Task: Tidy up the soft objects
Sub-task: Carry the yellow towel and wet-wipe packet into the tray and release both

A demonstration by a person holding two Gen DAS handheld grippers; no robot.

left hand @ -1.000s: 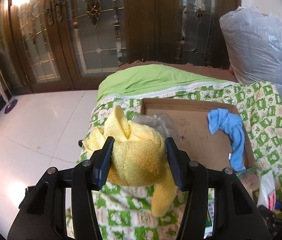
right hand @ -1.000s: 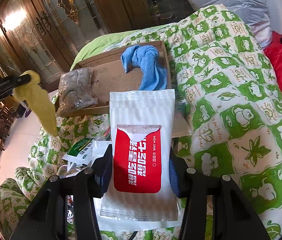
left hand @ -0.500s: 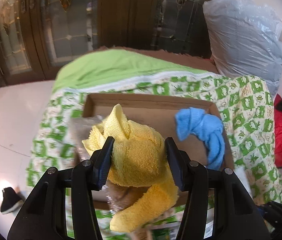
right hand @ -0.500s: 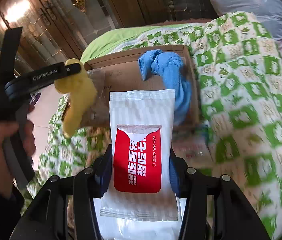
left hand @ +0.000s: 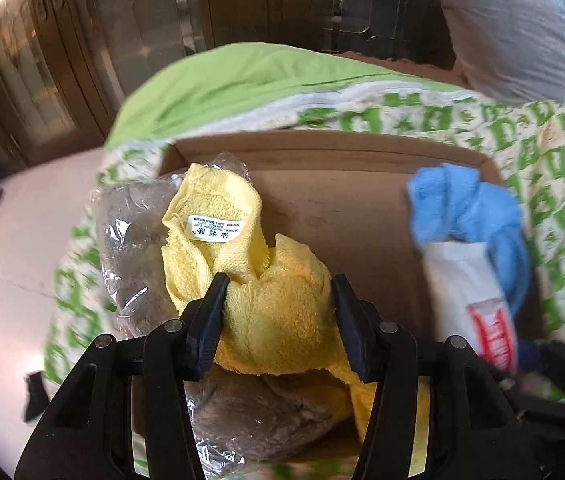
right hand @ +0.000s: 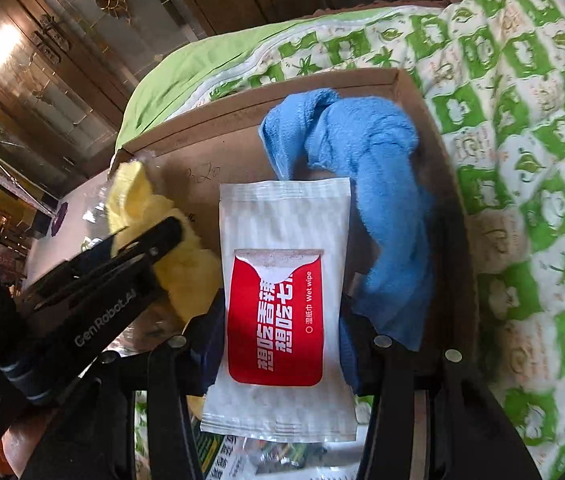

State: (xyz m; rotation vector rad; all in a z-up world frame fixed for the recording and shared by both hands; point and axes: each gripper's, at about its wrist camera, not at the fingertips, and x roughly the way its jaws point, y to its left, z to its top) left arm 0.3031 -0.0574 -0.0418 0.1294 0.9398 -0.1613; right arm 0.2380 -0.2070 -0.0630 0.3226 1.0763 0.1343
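My left gripper [left hand: 278,300] is shut on a yellow towel [left hand: 270,304] and holds it over the left half of a shallow cardboard box [left hand: 338,216]; the towel also shows in the right wrist view [right hand: 178,248], with the left gripper [right hand: 150,240] on it. A brown cloth in a clear plastic bag [left hand: 134,248] lies under the towel. My right gripper [right hand: 278,312] is shut on a white and red wet wipe pack [right hand: 282,292], held over the box [right hand: 210,148] beside a blue towel [right hand: 378,184]. The pack [left hand: 478,296] and blue towel [left hand: 470,212] show at the right in the left wrist view.
The box lies on a bed with a green and white patterned quilt [right hand: 522,128] and a green sheet [left hand: 242,80]. A large grey plastic bag [left hand: 522,28] stands at the back right. Dark wooden glass-panelled doors [right hand: 42,40] are behind. Printed packets [right hand: 274,456] lie below the right gripper.
Both grippers have moved forward over the box. The yellow towel now hangs above the bagged brown cloth, and the wet wipe pack has come up beside the blue towel.
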